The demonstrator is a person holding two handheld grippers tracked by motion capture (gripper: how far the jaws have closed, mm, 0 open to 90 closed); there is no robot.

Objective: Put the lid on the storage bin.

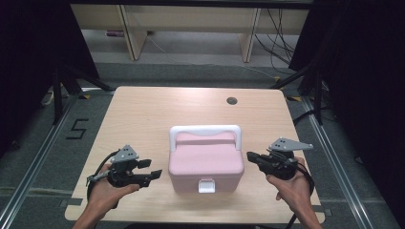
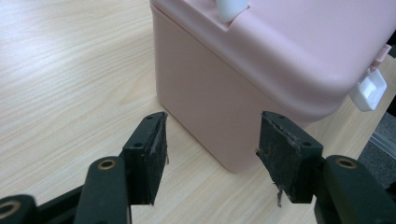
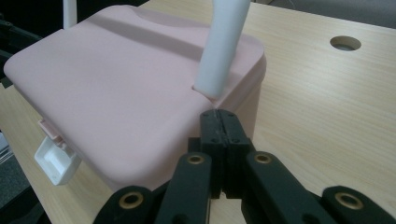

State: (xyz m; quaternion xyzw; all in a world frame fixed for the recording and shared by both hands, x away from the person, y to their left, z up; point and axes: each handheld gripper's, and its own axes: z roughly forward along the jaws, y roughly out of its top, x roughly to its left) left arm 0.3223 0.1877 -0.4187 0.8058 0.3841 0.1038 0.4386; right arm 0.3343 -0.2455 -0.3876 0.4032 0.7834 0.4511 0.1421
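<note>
- Jaws on my left gripper (image 1: 154, 169) stand spread, lower left, flanking the pink box (image 1: 205, 160), probably to steady it.
- Right gripper (image 1: 249, 156), lower right, has its jaws pressed together, empty, beside its lid.

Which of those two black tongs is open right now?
The left tongs, beside the pink box: their jaws stand apart with a clear gap. The right tongs have their jaws pressed together, holding nothing.

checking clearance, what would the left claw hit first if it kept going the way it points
Most likely the pink box: the open left claw points at the box's near corner, with only bare table between. The gap is hard to judge.
</note>
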